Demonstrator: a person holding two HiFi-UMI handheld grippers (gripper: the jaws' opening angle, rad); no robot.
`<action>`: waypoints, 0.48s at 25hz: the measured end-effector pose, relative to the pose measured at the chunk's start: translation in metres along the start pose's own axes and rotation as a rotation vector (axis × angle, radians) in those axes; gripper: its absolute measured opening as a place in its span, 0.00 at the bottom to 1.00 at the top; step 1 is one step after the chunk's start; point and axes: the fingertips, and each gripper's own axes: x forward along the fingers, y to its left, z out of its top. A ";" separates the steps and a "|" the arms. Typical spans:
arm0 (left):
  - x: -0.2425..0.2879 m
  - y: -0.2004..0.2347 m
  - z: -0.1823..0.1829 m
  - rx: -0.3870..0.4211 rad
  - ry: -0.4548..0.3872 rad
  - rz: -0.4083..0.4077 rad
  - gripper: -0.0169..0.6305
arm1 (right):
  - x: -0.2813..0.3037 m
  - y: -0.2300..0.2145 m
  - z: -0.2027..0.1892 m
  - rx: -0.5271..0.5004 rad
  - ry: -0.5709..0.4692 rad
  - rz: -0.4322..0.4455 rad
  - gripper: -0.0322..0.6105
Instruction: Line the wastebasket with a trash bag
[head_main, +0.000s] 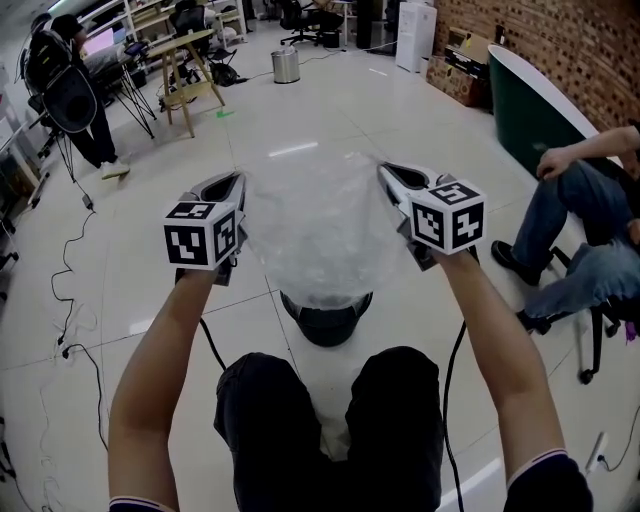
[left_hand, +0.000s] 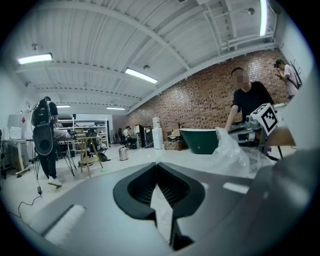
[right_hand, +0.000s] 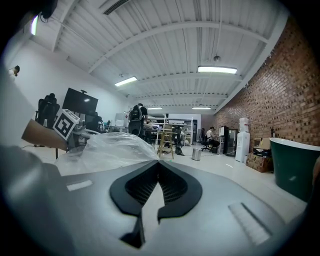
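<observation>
Now my left claw (head_main: 224, 186) and right claw (head_main: 400, 179) pinch the clear plastic trash bag (head_main: 310, 235) mid-frame; lower its mouth squarely over the black round wastebasket (head_main: 327, 323) below.

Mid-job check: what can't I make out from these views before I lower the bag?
- Wastebasket opening: in the head view the trash bag hangs in front of it, and neither gripper view shows the basket.
- Bag mouth, open or stuck together: the clear film's folds are unreadable in every view.
- How much film the left claw and right claw pinch: the jaws are together and the film there is too thin to trace.
</observation>
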 end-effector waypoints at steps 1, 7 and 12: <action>0.003 0.000 -0.005 -0.002 0.008 -0.001 0.04 | 0.003 -0.001 -0.005 0.003 0.007 0.001 0.05; 0.018 0.001 -0.047 -0.017 0.076 -0.012 0.04 | 0.020 -0.004 -0.038 0.027 0.055 0.003 0.05; 0.030 -0.003 -0.087 -0.030 0.140 -0.020 0.04 | 0.030 -0.008 -0.078 0.055 0.107 0.008 0.05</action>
